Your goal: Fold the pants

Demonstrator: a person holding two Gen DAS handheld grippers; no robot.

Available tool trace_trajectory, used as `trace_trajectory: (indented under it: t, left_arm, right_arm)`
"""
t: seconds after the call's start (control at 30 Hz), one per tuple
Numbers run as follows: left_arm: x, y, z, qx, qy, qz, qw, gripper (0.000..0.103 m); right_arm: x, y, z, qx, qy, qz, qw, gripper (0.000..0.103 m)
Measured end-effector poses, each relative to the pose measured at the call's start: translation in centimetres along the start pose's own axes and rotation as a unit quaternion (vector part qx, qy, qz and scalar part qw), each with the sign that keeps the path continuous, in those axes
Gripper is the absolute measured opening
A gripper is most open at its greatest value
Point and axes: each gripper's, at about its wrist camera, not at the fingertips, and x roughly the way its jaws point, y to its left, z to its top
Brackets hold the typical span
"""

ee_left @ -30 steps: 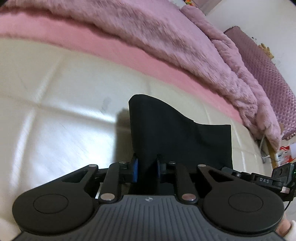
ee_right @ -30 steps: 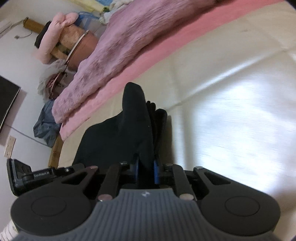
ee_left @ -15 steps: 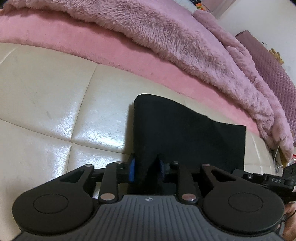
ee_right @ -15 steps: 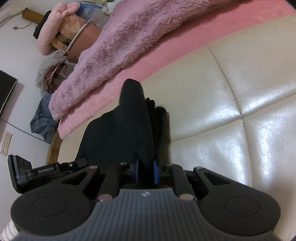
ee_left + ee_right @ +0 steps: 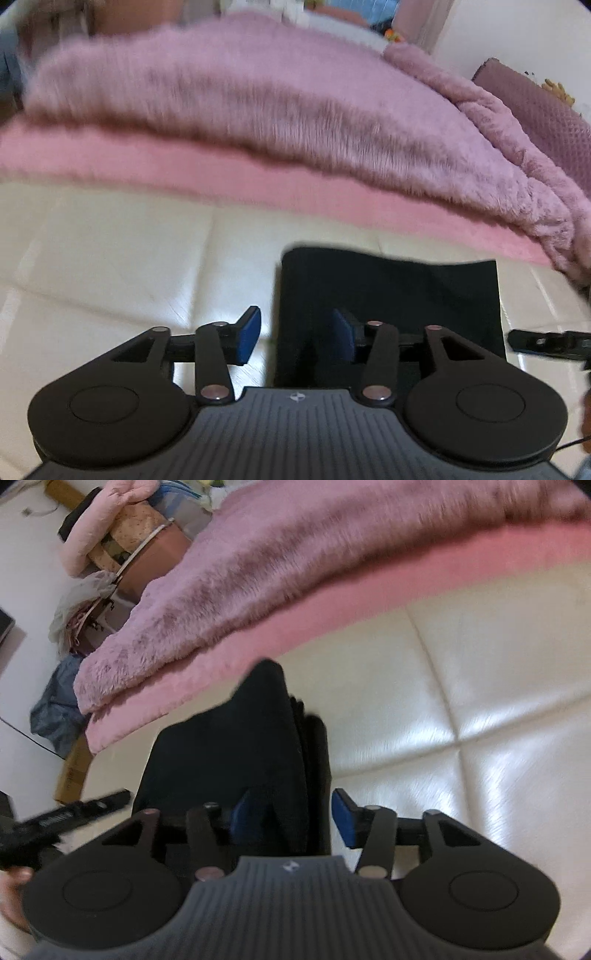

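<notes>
You are spreading both claws, the left gripper (image 5: 293,334) and right gripper (image 5: 291,816), off the folded pants (image 5: 388,291), which are lying lengthwise along the mattress's (image 5: 110,258) near edge.

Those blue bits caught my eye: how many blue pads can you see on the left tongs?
2. One blue rubber pad hangs over the cream quilted leather surface; the other blue pad hangs over the folded black pants. None seems hidden.

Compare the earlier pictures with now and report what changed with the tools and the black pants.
Both tools let go: the left tool and right tool had pinched the black pants and their jaws have just been opening. Both views show them pulled back slightly. The pants stayed folded on the cream cushion, beside the pink blanket.
</notes>
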Motion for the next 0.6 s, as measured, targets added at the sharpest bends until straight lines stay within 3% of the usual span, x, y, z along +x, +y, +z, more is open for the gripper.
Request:
trace_trajectory:
  t: [0.03,0.1,0.17,0.23,0.47,0.6]
  left_arm:
    - [-1.2,-0.7,0.2,0.013,-0.019,0.012,0.9997,0.061]
    - [-3.8,-2.1,0.3,0.038,-0.062,0.025,0.9971,0.068]
    - [-6.6,-3.5,0.2,0.062,-0.11,0.03,0.9916,0.082]
    - [-9.1,-4.9,0.1,0.081,-0.142,0.034,0.986,0.089]
    - [-15.4,-8.6,-1.5,0.095,-0.205,0.051,0.9728,0.099]
    - [-17.1,-9.4,-3.1,0.097,-0.226,0.06,0.9675,0.102]
  right_arm:
    - [-0.9,0.5,0.1,-0.016,-0.01,-0.006,1.0,0.051]
    - [-3.0,2.5,0.1,-0.057,-0.04,-0.02,0.997,0.066]
    - [-5.4,4.6,-0.2,-0.094,-0.079,-0.033,0.992,0.073]
    - [-8.0,6.7,-0.8,-0.129,-0.118,-0.036,0.984,0.08]
    - [-15.4,12.7,-4.6,-0.228,-0.228,-0.073,0.944,0.082]
    - [-17.8,13.6,-6.9,-0.227,-0.249,-0.068,0.939,0.082]
